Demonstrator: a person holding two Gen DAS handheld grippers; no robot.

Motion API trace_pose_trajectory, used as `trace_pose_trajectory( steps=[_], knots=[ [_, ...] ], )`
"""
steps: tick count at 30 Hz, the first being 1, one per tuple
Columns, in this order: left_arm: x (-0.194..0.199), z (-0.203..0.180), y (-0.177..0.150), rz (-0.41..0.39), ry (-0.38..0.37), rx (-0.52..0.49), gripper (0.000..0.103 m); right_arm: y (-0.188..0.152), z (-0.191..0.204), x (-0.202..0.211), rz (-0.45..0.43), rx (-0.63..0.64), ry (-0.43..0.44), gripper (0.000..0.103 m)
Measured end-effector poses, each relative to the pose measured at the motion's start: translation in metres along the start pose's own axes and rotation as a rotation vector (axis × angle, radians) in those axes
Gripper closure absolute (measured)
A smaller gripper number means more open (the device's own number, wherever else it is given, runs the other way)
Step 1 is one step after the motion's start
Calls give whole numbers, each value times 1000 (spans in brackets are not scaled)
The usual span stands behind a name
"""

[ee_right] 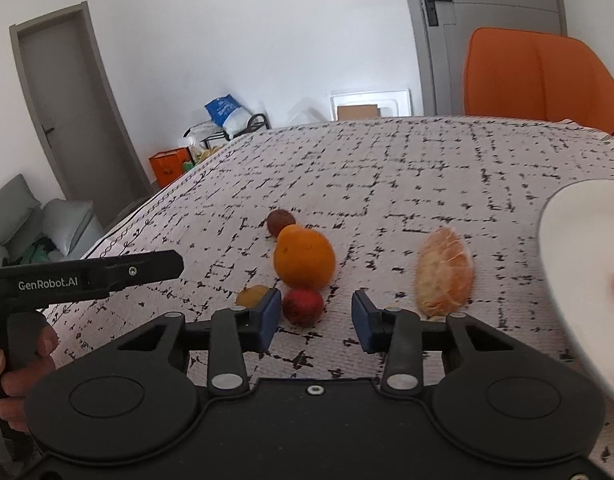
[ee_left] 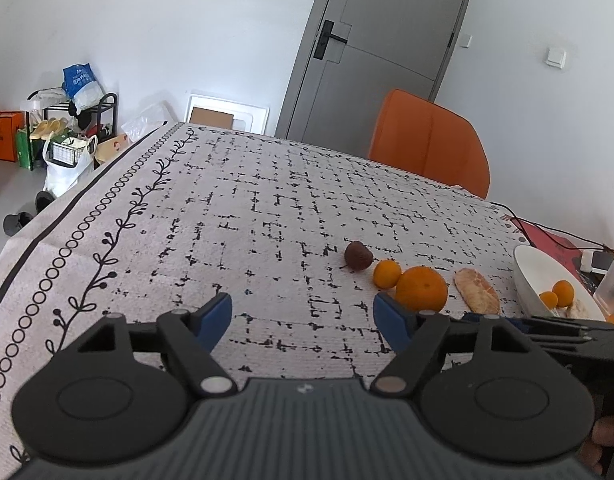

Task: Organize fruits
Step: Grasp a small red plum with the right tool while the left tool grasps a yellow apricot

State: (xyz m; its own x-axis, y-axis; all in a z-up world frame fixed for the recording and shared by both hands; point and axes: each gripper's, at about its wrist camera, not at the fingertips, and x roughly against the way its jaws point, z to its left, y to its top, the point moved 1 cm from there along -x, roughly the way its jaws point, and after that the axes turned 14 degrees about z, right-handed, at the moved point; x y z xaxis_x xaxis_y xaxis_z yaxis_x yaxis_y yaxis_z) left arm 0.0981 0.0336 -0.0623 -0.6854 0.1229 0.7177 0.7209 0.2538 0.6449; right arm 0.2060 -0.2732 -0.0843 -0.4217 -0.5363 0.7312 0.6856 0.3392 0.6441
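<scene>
Fingers (ee_right: 267,312) on both grippers spread, empty; peeled segment (ee_right: 445,272) blurred, long axis seemingly pointing away, toward chair.

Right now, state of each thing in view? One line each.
left gripper: open, empty, above the tablecloth
right gripper: open, empty, low by the red fruit
large orange: whole, on the cloth
red fruit: on the cloth, just ahead of the right gripper
dark brown fruit: on the cloth, apart
peeled citrus piece: peeled, lying flat
white bowl: upright, holding small oranges
door: closed
</scene>
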Motion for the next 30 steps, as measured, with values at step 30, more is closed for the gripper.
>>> trace_pose_trajectory(
  steps=[30],
  knots=[
    [-29,-60,-6,72,-87,-109,46,-9,-39,46,-91,-69,-70,82]
  ],
)
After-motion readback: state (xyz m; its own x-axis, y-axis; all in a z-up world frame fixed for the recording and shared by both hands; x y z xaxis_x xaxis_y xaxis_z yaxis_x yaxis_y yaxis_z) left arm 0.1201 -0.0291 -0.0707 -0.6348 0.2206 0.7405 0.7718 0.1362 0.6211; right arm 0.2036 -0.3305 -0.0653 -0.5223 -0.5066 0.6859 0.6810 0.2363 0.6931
